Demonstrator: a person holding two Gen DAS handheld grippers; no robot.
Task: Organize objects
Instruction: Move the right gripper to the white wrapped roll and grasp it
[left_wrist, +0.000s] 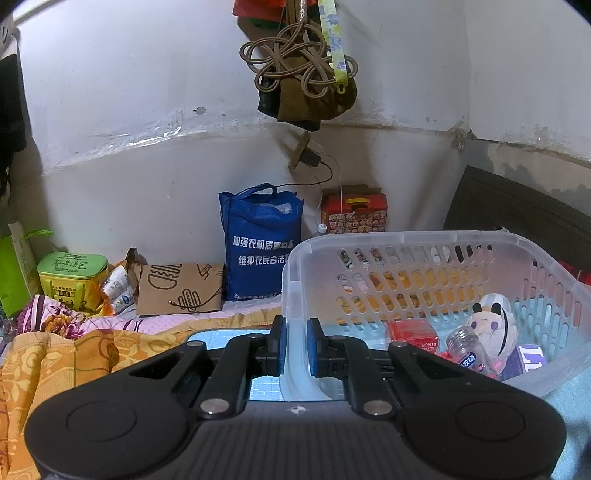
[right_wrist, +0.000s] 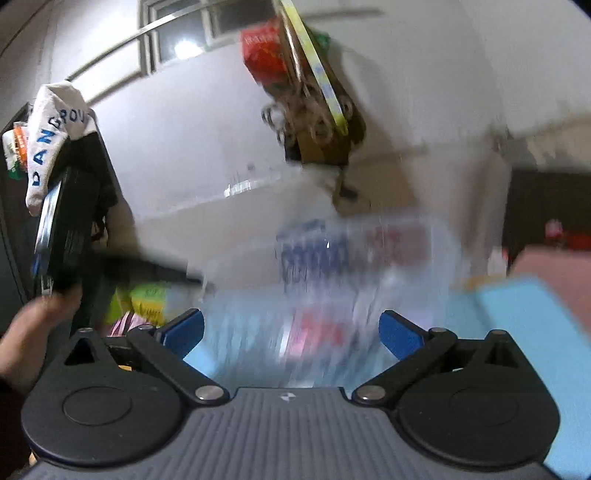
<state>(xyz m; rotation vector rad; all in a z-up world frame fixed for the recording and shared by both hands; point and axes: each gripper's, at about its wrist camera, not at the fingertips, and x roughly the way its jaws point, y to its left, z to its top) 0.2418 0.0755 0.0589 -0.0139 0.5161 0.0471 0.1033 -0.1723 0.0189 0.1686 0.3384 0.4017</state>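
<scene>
Since the translucent white slotted plastic basket (left_wrist: 424, 273) looks light but flexy, the left gripper (left_wrist: 295, 349) pinching its rim at the 9 o'clock corner seems fine, with a red box (left_wrist: 412, 334), clear bottle (left_wrist: 467, 352) and plush toy (left_wrist: 493, 323) inside, while the right gripper (right_wrist: 291, 330) gapes wide, holding nothing.

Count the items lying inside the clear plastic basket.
4 visible in the basket: a red box left, a glass bottle in the middle, a plush toy behind it, a purple box right. More may sit underneath.
</scene>
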